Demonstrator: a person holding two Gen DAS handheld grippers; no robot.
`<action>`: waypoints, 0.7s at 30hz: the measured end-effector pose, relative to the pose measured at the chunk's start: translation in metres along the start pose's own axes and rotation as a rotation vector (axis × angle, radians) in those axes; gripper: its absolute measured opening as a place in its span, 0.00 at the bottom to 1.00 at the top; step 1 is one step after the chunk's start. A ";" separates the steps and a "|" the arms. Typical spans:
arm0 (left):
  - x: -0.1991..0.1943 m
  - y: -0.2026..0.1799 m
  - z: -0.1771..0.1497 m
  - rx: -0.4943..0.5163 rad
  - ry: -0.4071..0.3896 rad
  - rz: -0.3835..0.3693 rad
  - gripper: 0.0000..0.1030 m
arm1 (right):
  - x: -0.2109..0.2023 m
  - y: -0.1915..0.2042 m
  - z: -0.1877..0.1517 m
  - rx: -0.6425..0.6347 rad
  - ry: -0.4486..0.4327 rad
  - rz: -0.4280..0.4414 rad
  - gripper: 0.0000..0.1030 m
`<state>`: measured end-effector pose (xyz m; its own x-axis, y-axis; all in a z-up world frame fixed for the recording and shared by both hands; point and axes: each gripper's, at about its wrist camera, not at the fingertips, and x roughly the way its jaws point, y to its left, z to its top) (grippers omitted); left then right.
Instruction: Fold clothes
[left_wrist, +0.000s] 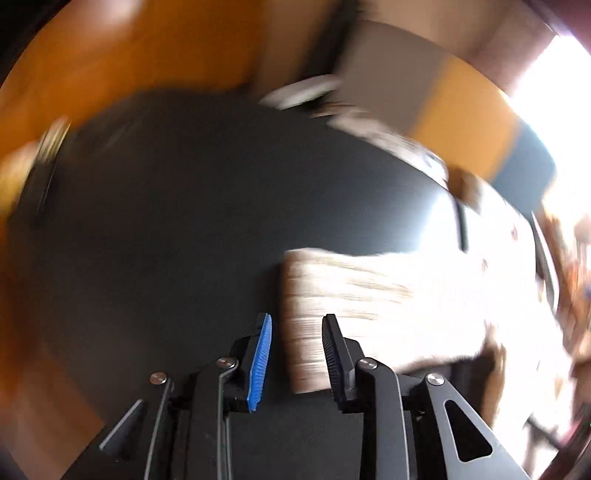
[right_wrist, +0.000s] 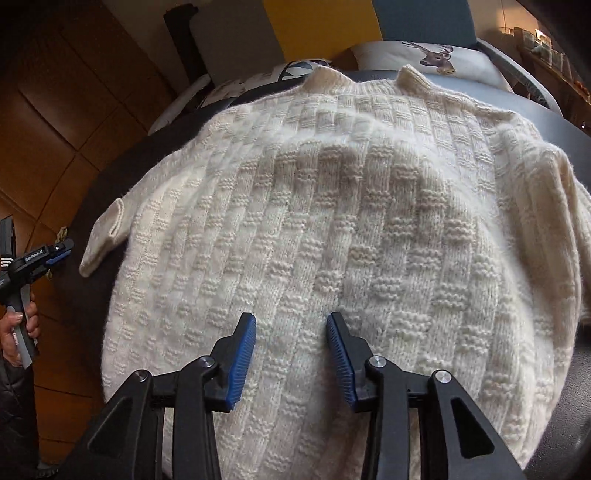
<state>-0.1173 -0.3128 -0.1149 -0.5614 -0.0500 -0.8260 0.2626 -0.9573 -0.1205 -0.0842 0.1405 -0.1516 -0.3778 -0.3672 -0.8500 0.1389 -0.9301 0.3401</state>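
A cream knitted sweater (right_wrist: 332, 229) lies spread flat on a dark table (right_wrist: 110, 177), its collar at the far side. Its left cuff (right_wrist: 103, 236) sticks out at the left edge and the right sleeve (right_wrist: 554, 206) hangs at the right. My right gripper (right_wrist: 291, 321) hovers open over the lower middle of the sweater with nothing between its fingers. The left wrist view is blurred by motion: my left gripper (left_wrist: 297, 321) is open, with the ribbed cuff (left_wrist: 306, 332) showing in the gap between its fingers. In the right wrist view the left gripper (right_wrist: 55, 254) sits at the table's left edge, held by a hand (right_wrist: 22, 325).
A cushion with a deer print (right_wrist: 436, 55) and a second patterned cushion (right_wrist: 258, 79) lie behind the collar on a grey-blue seat (right_wrist: 517, 99). Wooden flooring (right_wrist: 55, 110) surrounds the table at the left. Bare dark tabletop (left_wrist: 166, 221) fills the left wrist view.
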 end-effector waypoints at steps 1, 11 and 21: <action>0.004 -0.017 -0.001 0.094 -0.008 0.031 0.34 | -0.001 -0.003 0.000 0.010 0.000 0.015 0.39; 0.046 -0.041 -0.004 0.210 0.037 0.047 0.12 | -0.004 -0.017 -0.008 0.013 -0.044 0.097 0.40; 0.009 0.055 0.024 -0.204 -0.027 -0.145 0.02 | 0.001 -0.008 -0.005 -0.046 -0.026 0.054 0.40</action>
<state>-0.1263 -0.3729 -0.1159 -0.6246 0.0741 -0.7775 0.3289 -0.8780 -0.3479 -0.0809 0.1474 -0.1567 -0.3918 -0.4174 -0.8199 0.2012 -0.9085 0.3663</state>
